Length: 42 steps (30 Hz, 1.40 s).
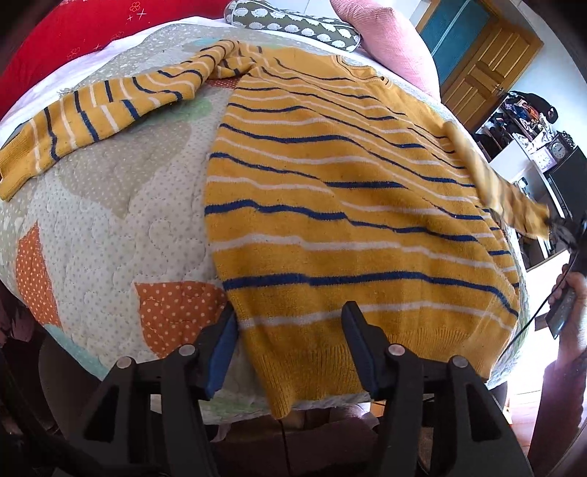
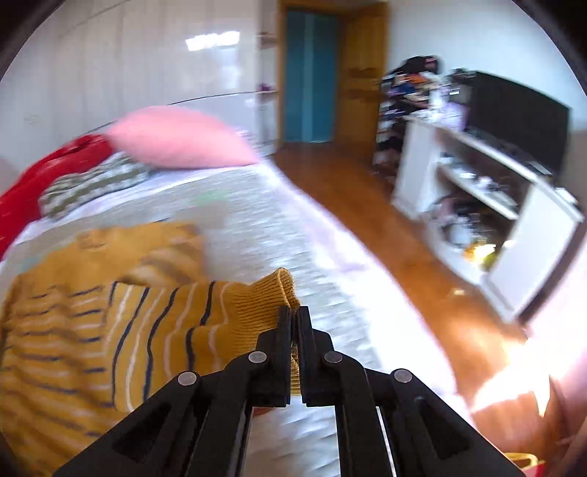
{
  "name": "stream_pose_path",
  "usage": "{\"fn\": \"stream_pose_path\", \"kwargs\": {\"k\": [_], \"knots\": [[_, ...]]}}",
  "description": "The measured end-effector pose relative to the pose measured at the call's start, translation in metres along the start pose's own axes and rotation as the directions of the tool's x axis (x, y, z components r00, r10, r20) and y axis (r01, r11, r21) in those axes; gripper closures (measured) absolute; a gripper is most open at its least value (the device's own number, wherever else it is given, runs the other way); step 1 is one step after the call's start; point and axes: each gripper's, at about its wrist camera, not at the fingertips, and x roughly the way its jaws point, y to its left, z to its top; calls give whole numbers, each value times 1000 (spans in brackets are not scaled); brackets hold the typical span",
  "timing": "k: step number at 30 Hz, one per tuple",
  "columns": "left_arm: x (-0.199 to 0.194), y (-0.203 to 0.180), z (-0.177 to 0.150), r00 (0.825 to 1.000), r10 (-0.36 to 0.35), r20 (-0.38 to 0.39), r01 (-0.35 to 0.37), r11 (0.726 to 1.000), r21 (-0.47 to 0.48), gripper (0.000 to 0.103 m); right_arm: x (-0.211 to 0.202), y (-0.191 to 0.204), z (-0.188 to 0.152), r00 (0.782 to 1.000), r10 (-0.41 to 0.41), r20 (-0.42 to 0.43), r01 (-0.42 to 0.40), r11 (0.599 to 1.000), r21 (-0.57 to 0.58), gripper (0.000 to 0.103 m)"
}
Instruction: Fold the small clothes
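Note:
A small yellow sweater with blue and white stripes lies flat on the quilted bed cover. Its left sleeve stretches out to the left. My left gripper is open, its fingers astride the sweater's bottom left hem corner, just above it. My right gripper is shut on the cuff of the right sleeve and holds it lifted above the bed; it shows blurred in the left wrist view. The sweater body lies to the left below it.
A pink pillow, a patterned bolster and a red cushion lie at the bed's head. To the right are a wooden floor, a white shelf unit with a black TV, and a door.

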Motion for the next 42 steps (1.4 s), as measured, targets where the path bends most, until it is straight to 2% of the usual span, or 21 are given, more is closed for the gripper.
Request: {"fn": "stream_pose_path", "kwargs": {"k": [1,3,5,7,8,10,11,12,14,15,18,19,20,21,27,30,32,34,37,38,42], "knots": [[0,0,0,1000,-3,0,3,1000,-2,44,8,-19,2,994,-112,-11,112,993,38,97],[1,-1,0,1000,-7,-1,7,1000,-1,39,13,-52,-3,989,-135,-57,141,981,130,97],[1,-2,0,1000,-25,-1,25,1000,-3,33,7,-65,-18,995,-14,-97,31,985,171,85],[3,-3,0,999,-42,1,42,999,-5,31,-4,-62,-39,968,204,-146,-177,968,179,66],[4,-4,0,999,-42,1,42,999,-3,31,-13,-54,-52,929,330,-167,-299,936,187,62],[5,-7,0,1000,-25,3,25,1000,10,43,-30,-35,-81,809,542,-227,-509,840,190,62],[4,-8,-1,1000,3,8,-3,1000,17,71,-40,-22,-93,751,608,-258,-581,794,179,62],[3,-7,0,1000,24,9,-24,999,24,86,-49,-10,-105,705,649,-286,-631,758,164,62],[0,-2,2,1000,-10,4,10,1000,3,91,-64,16,-128,652,673,-349,-679,723,125,58],[-3,0,3,1000,-13,6,13,1000,1,91,-70,29,-137,646,664,-377,-686,722,96,57],[-13,2,0,1000,7,26,-8,1000,18,92,-87,57,-154,676,623,-394,-679,734,-4,55],[-16,3,-1,999,15,31,-15,1000,18,92,-91,64,-156,683,615,-395,-679,733,-31,63],[-19,5,-2,999,19,34,-20,1000,14,92,-94,70,-158,676,616,-405,-687,726,-43,88],[-23,6,-3,999,23,37,-23,1000,11,92,-96,74,-159,667,616,-420,-694,719,-47,91],[-28,14,-18,996,88,21,-88,996,3,91,-92,57,-166,656,603,-454,-684,729,-21,92],[-33,18,-22,997,67,29,-67,998,-3,88,-87,38,-172,622,624,-473,-691,722,44,92],[-44,17,-22,997,50,61,-51,999,7,88,-79,17,-158,644,646,-410,-670,735,104,91],[-59,16,-24,990,84,113,-87,996,25,83,-65,-12,-135,690,646,-326,-621,760,190,80],[-80,16,-22,971,145,190,-150,989,12,66,-32,-53,-102,776,600,-194,-529,787,317,29],[-85,18,-21,967,150,205,-153,988,1,63,-17,-64,-94,795,584,-165,-500,785,367,29],[-95,23,-9,962,151,228,-149,988,-25,56,46,-87,-74,791,595,-142,-427,702,570,29]]}}
